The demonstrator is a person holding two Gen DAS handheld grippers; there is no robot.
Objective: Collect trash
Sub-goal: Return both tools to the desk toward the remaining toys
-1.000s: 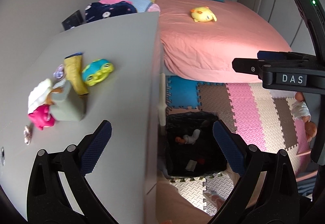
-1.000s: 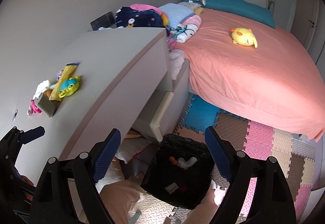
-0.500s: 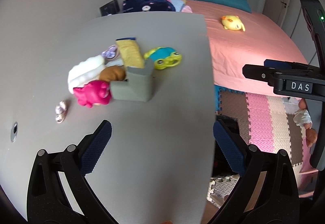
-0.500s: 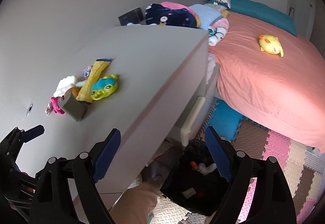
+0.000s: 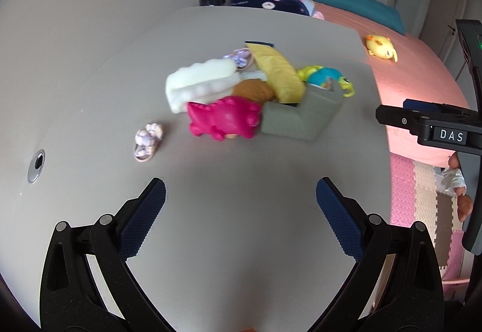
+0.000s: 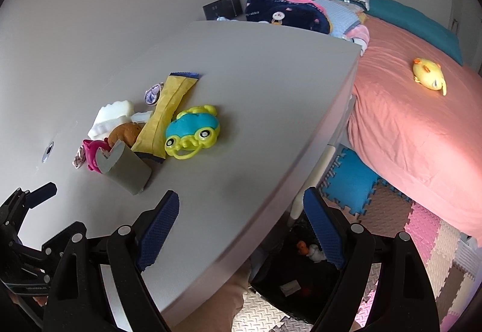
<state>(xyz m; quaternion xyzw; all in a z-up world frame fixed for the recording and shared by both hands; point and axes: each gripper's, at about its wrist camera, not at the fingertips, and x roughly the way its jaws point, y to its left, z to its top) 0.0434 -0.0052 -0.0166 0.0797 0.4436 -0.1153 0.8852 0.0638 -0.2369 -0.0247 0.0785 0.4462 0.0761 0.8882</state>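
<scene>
A heap of things lies on the grey desk (image 5: 241,211): a yellow wrapper (image 5: 278,73) (image 6: 168,118), a grey-green foam piece (image 5: 301,118) (image 6: 126,166), a pink toy (image 5: 224,121), a white cloth (image 5: 198,82), a brown lump (image 5: 253,89) and a blue-and-yellow toy (image 6: 192,131). My left gripper (image 5: 241,223) hovers open over the desk, short of the heap, nothing between its fingers. My right gripper (image 6: 241,229) stands open above the desk's edge, empty. A black bin (image 6: 295,280) with scraps inside sits on the floor below it.
Two small purple doll shoes (image 5: 147,139) (image 5: 241,57) lie by the heap. A round cable hole (image 5: 36,166) marks the desk's left. A bed with a pink cover (image 6: 406,109) and a yellow plush (image 6: 429,76) stands to the right. Foam mats (image 6: 421,229) cover the floor.
Both grippers have swung left from over the bin and floor toward the desk. The heap now sits centred ahead of the left gripper and nearer. Both stay open and empty.
</scene>
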